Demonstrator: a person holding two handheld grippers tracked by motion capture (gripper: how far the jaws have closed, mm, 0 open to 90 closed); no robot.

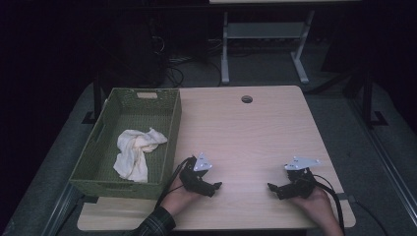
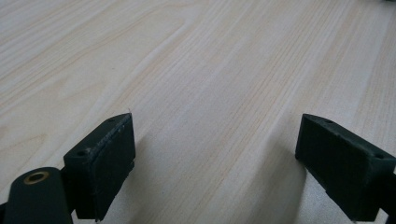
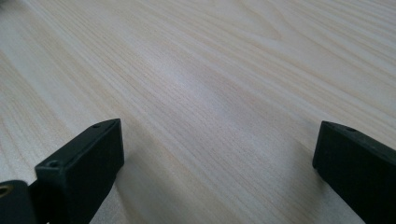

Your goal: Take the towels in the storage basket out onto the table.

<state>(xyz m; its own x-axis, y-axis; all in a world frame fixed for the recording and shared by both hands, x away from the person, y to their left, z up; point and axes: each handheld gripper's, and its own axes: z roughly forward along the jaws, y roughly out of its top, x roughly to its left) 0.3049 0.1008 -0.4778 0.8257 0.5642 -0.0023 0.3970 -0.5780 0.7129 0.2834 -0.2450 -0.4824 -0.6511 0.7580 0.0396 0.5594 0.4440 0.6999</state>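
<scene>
A green woven basket [image 1: 169,129] stands at the table's left side with a crumpled white cloth [image 1: 135,152] lying inside it. My left gripper [image 1: 216,187] rests low on the light wooden table [image 1: 246,132] near its front edge, to the right of the basket, pointing right. In the left gripper view the left gripper [image 2: 215,154] has its jaws wide apart over bare wood. My right gripper [image 1: 272,189] lies at the front right, pointing left toward the other one. In the right gripper view the right gripper [image 3: 219,158] is open too, with nothing between its jaws.
A round cable hole [image 1: 247,99] sits near the table's far edge. Beyond the table stand a white desk frame [image 1: 265,44] and dark cables on the floor. Bare tabletop lies between the two grippers and toward the far edge.
</scene>
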